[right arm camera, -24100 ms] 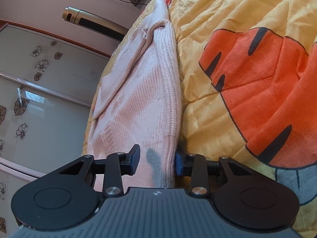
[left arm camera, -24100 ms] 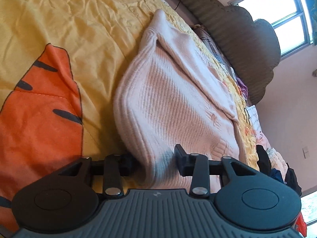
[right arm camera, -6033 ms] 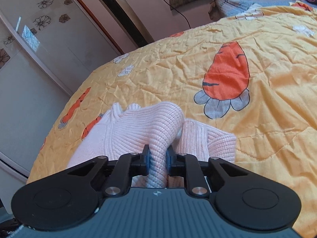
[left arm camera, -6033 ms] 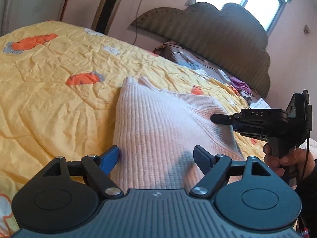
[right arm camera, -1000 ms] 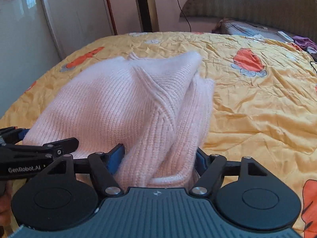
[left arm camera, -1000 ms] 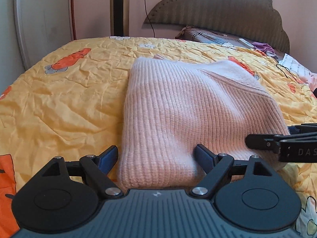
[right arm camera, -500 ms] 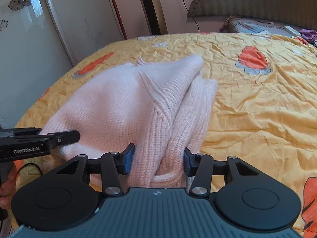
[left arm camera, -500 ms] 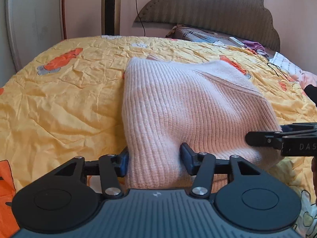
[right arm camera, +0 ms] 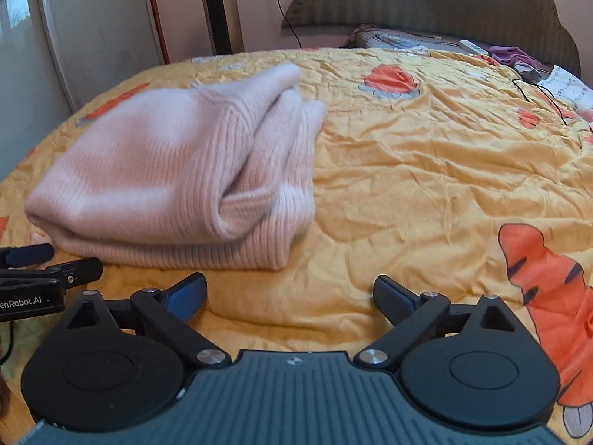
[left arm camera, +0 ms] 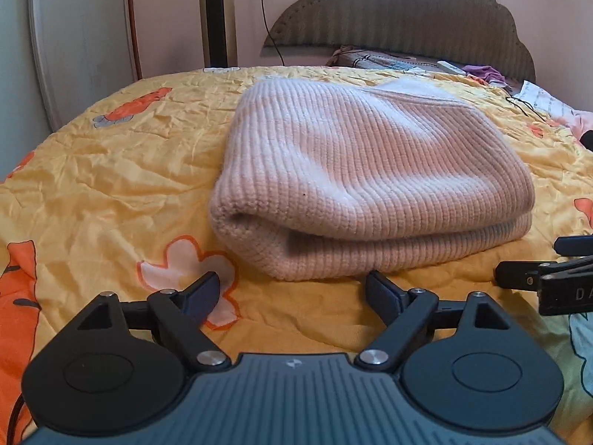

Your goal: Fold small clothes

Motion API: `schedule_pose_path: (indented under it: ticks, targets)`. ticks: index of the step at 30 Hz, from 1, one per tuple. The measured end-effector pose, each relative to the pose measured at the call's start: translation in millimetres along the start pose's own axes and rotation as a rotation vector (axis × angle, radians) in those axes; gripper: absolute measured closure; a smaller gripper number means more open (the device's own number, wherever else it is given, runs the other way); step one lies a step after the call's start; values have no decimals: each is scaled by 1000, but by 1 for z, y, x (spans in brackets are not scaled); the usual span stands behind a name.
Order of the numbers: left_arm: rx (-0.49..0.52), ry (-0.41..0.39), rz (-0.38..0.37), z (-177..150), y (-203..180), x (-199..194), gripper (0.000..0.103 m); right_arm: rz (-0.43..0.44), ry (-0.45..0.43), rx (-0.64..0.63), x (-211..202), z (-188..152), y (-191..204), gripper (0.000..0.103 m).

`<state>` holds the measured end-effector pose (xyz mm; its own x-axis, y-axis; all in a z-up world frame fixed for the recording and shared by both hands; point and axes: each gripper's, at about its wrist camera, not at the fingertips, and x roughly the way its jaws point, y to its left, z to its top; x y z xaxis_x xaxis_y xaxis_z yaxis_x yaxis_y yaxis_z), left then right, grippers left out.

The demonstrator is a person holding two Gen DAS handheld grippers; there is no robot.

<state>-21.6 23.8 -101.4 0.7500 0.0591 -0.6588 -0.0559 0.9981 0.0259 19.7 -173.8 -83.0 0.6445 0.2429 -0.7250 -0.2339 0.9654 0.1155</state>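
Observation:
A pink ribbed knit sweater (left arm camera: pixel 367 170) lies folded in a thick bundle on the yellow bedspread (left arm camera: pixel 122 170). My left gripper (left arm camera: pixel 292 287) sits just short of its near folded edge, jaws opening wide, nothing between them. In the right wrist view the sweater (right arm camera: pixel 174 178) lies left of centre, layered edges facing me. My right gripper (right arm camera: pixel 289 293) hovers over bare quilt in front of its right corner, jaws opening, empty. Each view shows the other gripper's fingers at its edge: the right fingers (left arm camera: pixel 533 278) and the left fingers (right arm camera: pixel 70 270).
The bedspread carries orange carrot and tiger prints (right arm camera: pixel 548 289). A padded headboard (left arm camera: pixel 400 18) stands at the far end, with a pillow, a remote and clothes below it. A black cable (right arm camera: pixel 537 92) trails over the far right. A wardrobe door (right arm camera: pixel 92 29) is on the left.
Both grippers let go of the sweater's near edge, opened wide and drew back toward me. The sweater now lies flat, fully clear of the fingers.

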Motion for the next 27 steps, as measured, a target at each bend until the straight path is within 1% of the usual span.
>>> schedule_pose_path:
  ticks: [1,3,4,6,7,8,10,17,27]
  targets:
    - [2,0,-2,0,0,-1,16,-23,2,-17,4,-4,5,2]
    - [-11,2,-6,-1,1,-2,16,-60,-28,-54,7,-10,14,0]
    - [-16,1,-7,-2,3,-4,14,-68,-41,-48,7,-12,16,0]
    - [-28,-3,-6,-4,3,-5,11,-89,-34,-14,8,-10,17,0]
    - [-28,-2,-2,-5,3,-4,8,-95,-36,-9,7,-11,18,0]
    - [-24,3,0,-5,2,-2,3,-97,-46,-7,7,-13,18,0]
    - [-5,14,2,-4,-1,0,0,-92,-73,-4,7,-17,17,0]
    - [-25,0,0,-7,1,-1,0,-84,-83,-5,7,-19,17,0]
    - [-35,1,-5,-6,3,-1,0,-85,-90,0,5,-21,20,0]
